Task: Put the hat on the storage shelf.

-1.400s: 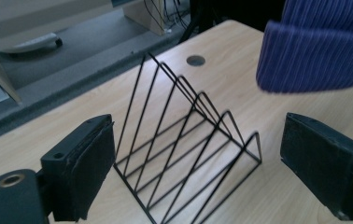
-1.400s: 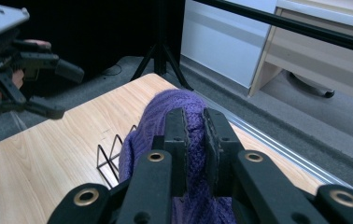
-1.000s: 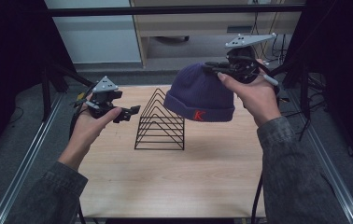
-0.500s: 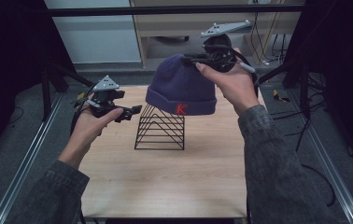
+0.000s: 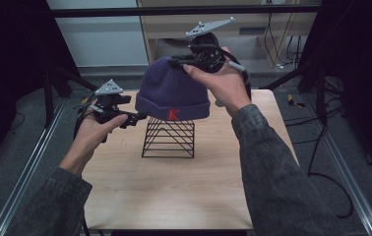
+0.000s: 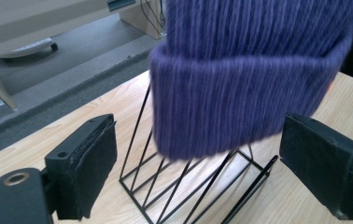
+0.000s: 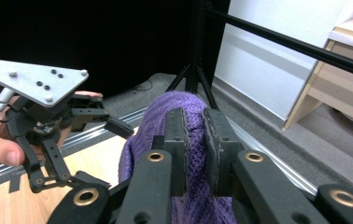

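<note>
High view: the purple beanie (image 5: 172,93) hangs by its crown from the right gripper (image 5: 190,61), with its folded cuff directly above the apex of the black wire rack (image 5: 168,138). In the 2 earlier high-view pictures the beanie hung toward the far right of the table (image 5: 174,196), clear of the rack; it has since travelled leftward in the picture and now sits over the rack's centre line. The rack has not shifted on the table.

Right gripper view: the jaws are fully closed on a pinch of the knit at the crown (image 7: 184,105), with fabric bunched between the 2 pads. The grip has not changed across the pictures.

Left gripper view: the left gripper (image 5: 135,119) stands with its jaws wide apart and nothing between the pads. The beanie's cuff (image 6: 240,102) hangs just ahead of the jaws and above the rack's wires (image 6: 184,186). This gripper has kept its position just left of the rack.

Assessment: the transfer over the rack appears complete. The cuff seems not yet to rest on the wires. The likely next step is lowering, with the left gripper placed to steady or spread the cuff. A snag of the cuff on 1 wire is the main risk.
</note>
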